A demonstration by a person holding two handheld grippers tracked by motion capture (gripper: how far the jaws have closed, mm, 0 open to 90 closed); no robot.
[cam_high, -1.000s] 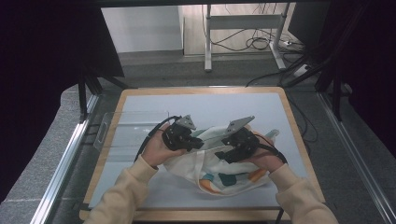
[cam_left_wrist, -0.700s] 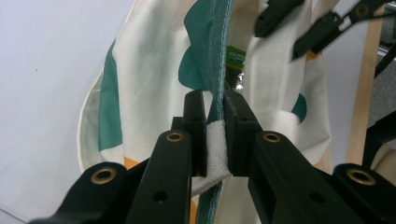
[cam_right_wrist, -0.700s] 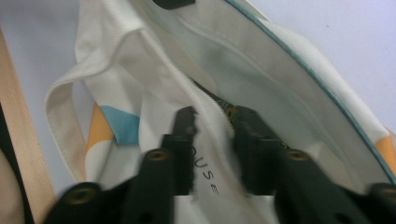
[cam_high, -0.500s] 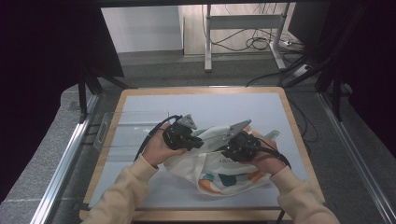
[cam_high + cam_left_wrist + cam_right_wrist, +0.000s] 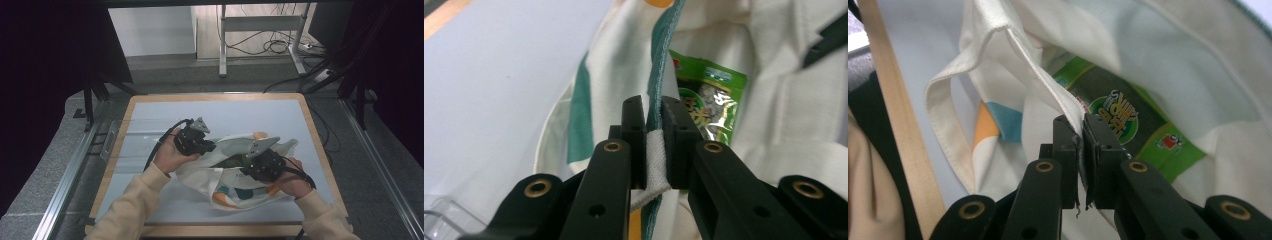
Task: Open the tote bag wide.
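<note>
a cream cloth bag [image 5: 235, 172] with teal, orange and blue patches lies crumpled on the table, mouth open; a green snack packet [image 5: 1128, 130], possibly seaweed, sits inside.

green packet [image 5: 1128, 125]: lower part covered by right gripper [image 5: 1081, 131] jaws and bag cloth, print blurred, unreadable | cloth bag [image 5: 235, 172]: middle hidden under both grippers in high view, cut off by top and right edges in left gripper view | left gripper [image 5: 653, 131]: body cut off by bottom edge
</note>
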